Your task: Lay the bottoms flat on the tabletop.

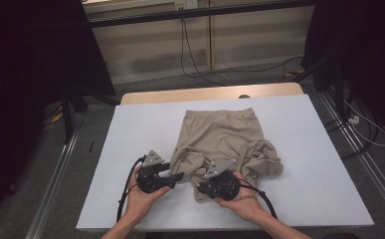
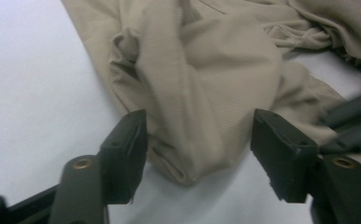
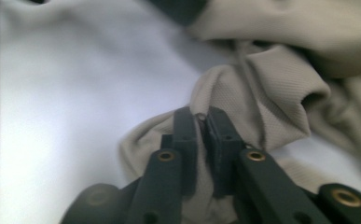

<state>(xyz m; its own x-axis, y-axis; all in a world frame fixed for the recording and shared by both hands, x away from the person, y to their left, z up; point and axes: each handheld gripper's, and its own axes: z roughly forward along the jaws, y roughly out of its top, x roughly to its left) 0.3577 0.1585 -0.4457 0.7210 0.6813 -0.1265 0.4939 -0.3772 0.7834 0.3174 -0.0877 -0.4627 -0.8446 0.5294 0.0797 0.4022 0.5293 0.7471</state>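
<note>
High view: a tan garment (image 1: pixel 223 142), probably shorts, lies in the centre of the frame on a white table (image 1: pixel 130 134). Its far edge, toward the top of the frame, lies flat and straight; its near half, toward the bottom, is bunched, with a crumpled lump at the lower right of the cloth.

We see the left gripper (image 1: pixel 176 177) at the lower left of the cloth and the right gripper (image 1: pixel 203 180) just beside it at the lower centre, each in a hand entering from the bottom edge.

Left gripper view: the left gripper (image 2: pixel 199 140) stands with its jaws apart, a rounded fold of the garment (image 2: pixel 201 93) lying between them, and the pads do not press on it.

Right gripper view: the right gripper (image 3: pixel 201 122) has its jaws drawn together on a pinch of the garment (image 3: pixel 257 93), low in the frame.

We judge the work, most likely smoothing or folding the garment, to be at an early stage: one near edge is gripped, the second grip is not yet made, and the bunched near half and the crumpled lump are left to straighten.
</note>
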